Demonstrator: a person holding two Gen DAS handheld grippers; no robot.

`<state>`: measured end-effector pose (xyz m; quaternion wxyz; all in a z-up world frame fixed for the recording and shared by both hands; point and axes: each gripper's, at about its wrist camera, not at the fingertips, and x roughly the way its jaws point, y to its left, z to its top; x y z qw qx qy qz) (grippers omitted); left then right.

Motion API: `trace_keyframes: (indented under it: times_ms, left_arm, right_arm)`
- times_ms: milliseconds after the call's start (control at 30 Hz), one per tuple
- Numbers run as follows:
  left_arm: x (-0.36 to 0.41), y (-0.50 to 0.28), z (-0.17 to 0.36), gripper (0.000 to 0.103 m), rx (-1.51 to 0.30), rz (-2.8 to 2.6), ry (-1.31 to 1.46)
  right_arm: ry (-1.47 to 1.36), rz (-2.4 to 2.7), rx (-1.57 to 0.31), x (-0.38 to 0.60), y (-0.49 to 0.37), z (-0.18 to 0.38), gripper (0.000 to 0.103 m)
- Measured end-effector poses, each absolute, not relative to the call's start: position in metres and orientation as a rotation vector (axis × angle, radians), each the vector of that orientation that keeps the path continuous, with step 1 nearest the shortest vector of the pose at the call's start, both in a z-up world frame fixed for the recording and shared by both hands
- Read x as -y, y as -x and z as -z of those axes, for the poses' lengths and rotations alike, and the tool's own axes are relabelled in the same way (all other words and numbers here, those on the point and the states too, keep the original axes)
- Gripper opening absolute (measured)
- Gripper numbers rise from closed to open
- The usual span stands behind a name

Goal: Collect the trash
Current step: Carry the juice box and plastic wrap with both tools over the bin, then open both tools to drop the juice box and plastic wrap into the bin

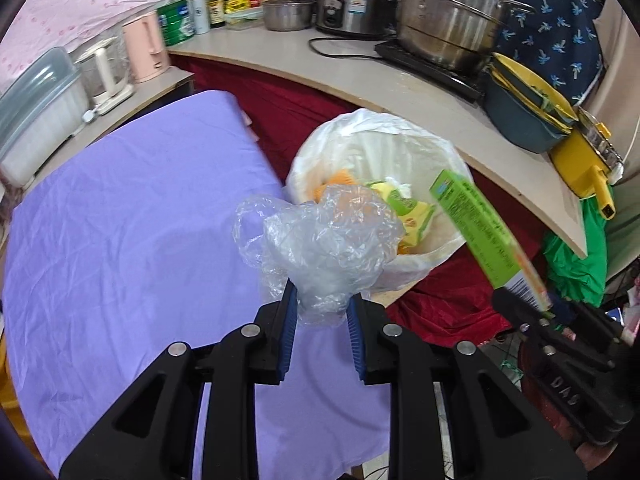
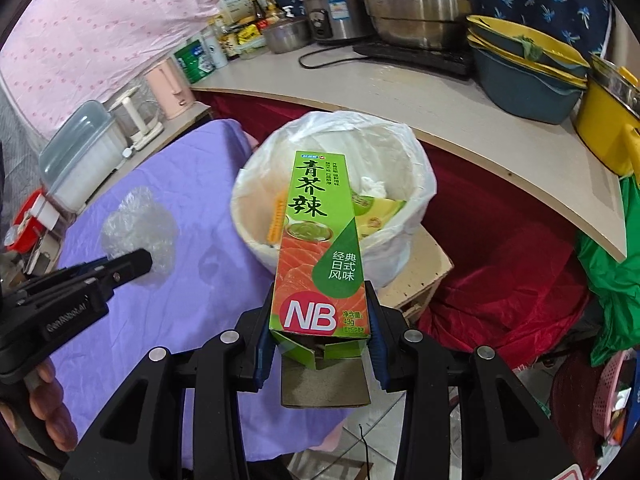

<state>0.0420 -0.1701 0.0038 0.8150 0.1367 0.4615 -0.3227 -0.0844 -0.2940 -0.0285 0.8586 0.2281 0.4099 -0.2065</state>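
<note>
My left gripper (image 1: 322,304) is shut on a crumpled clear plastic bag (image 1: 320,240), held over the edge of the purple-covered table (image 1: 120,240) just short of the bin. My right gripper (image 2: 318,320) is shut on a green and orange wasabi carton (image 2: 316,248), its far end reaching over the bin's mouth. The white-lined trash bin (image 2: 400,148) holds yellow wrappers (image 2: 380,216) and white tissue. In the left wrist view the carton (image 1: 476,224) and right gripper (image 1: 520,308) show at the right. In the right wrist view the left gripper (image 2: 136,264) and plastic bag (image 2: 136,224) show at the left.
A curved beige counter (image 1: 400,92) behind the bin carries steel pots (image 1: 452,12), a rice cooker (image 1: 352,4), stacked basins (image 1: 524,112) and bottles. Red cloth (image 1: 280,112) hangs below it. A pink kettle (image 1: 144,52) and a lidded plastic box (image 1: 40,120) stand at the left.
</note>
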Motion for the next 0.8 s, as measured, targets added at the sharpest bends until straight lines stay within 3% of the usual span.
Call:
trace_keyframes:
  times_ms: [367,467,533,600,800]
  left_arm:
    - [0.269,-0.09,0.019,0.027,-1.096,0.839,-0.29]
    - [0.287,-0.102,0.038,0.042,-1.128,0.818,-0.33]
    - [0.29,-0.11,0.047,0.056,-1.13,0.779,-0.339]
    - [0.282,-0.12,0.048,0.067,-1.134,0.751,-0.292]
    - [0.245,-0.126,0.028,0.075,-1.031,0.65,-0.261]
  right_arm:
    - [-0.511,0.454,-0.95,0.348,0.037,0.047,0.038]
    - [-0.509,0.433,-0.97,0.357,0.015,0.056,0.04]
    - [-0.513,0.445,-0.939,0.364,0.004,0.062,0.049]
    - [-0.501,0.47,-0.902,0.365,0.0,0.062,0.05]
    - [-0.49,0.493,-0.794,0.354,0.017,0.039,0.059]
